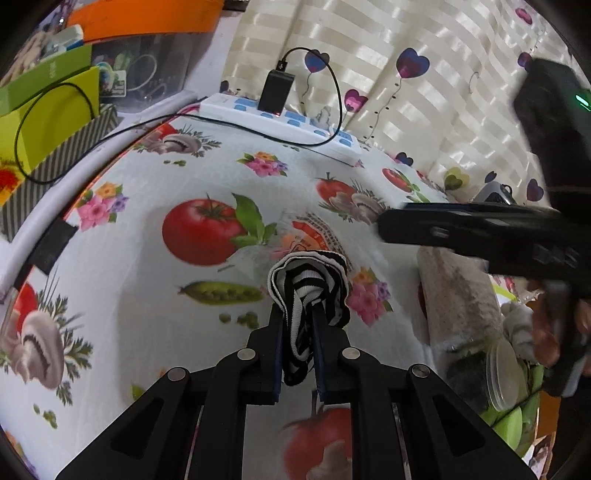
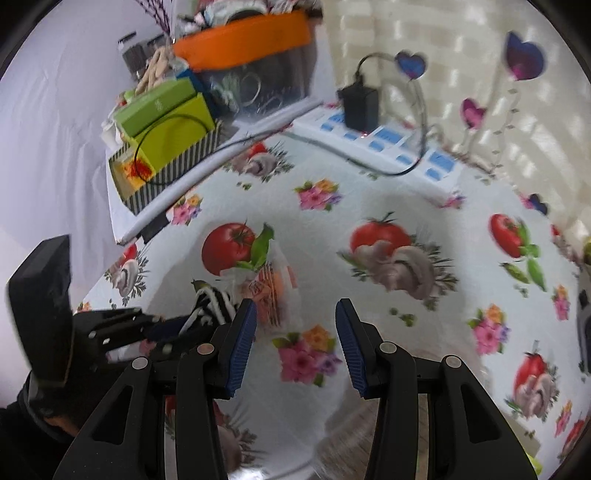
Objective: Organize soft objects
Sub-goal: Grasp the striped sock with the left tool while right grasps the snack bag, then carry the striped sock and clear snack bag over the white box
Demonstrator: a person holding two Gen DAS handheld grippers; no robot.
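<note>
A black-and-white striped cloth bunches between the fingers of my left gripper, which is shut on it just above the tablecloth; its end hangs down between the fingers. The right wrist view shows the same cloth at the left gripper's tip. A clear plastic packet with orange print lies on the table just beyond the cloth. My right gripper is open with nothing between its blue pads, over a flower print; it reaches in from the right in the left wrist view. A rolled beige towel lies below it.
A white power strip with a black charger and cable runs along the back by the curtain. A striped box holding green cartons and an orange-lidded container stand at the back left. A clear jar sits at the right.
</note>
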